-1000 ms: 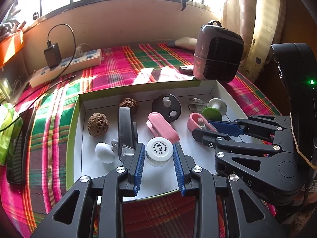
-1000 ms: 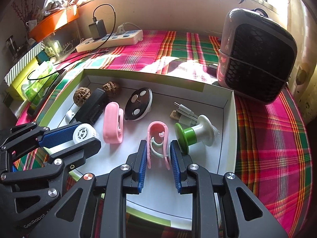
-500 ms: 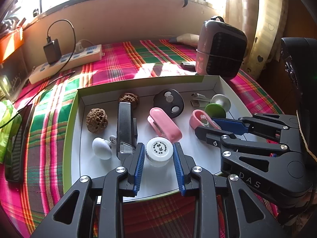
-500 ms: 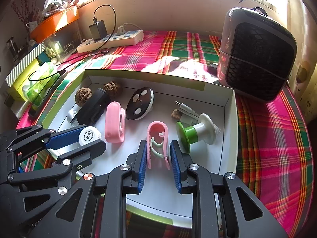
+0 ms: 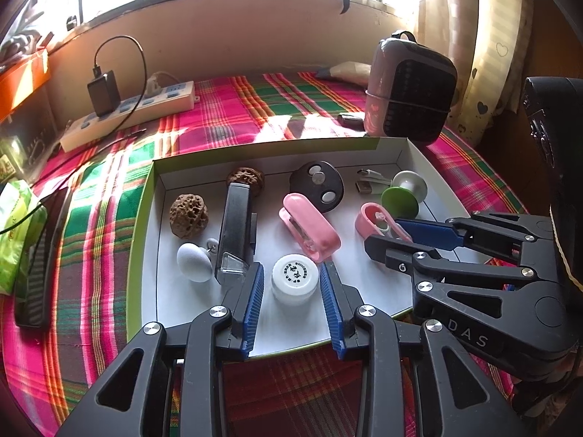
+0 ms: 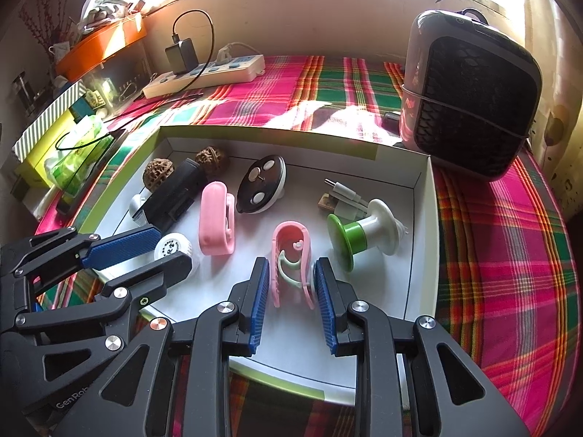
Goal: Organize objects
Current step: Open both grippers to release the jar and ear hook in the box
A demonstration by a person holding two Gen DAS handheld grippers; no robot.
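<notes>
A white box [image 5: 364, 151] [image 6: 422, 218] with a green rim lies on a plaid cloth. My left gripper [image 5: 291, 273] is open, its jaws either side of a white bottle cap [image 5: 294, 281] [image 6: 174, 247] without touching it. My right gripper [image 6: 291, 273] [image 5: 393, 236] is open around a pink clip [image 6: 291, 255] [image 5: 371, 216], with small gaps at both pads. Also in the box are a pink stapler [image 5: 309, 227] [image 6: 215, 215], a black stapler [image 5: 236, 225], two walnuts [image 5: 188, 215], a black disc [image 5: 316, 185], a green-and-white spool [image 6: 360, 235] and a white knob [image 5: 195, 262].
A grey fan heater [image 6: 470, 109] [image 5: 411, 87] stands behind the box's right corner. A white power strip [image 5: 127, 116] with a black charger lies at the back left. A green pack [image 5: 18, 225] and a dark flat object [image 5: 40, 255] lie left of the box.
Both grippers have drawn back slightly from the box, so the view has widened. The cap and clip still lie between the open jaws. Nothing in the box has moved.
</notes>
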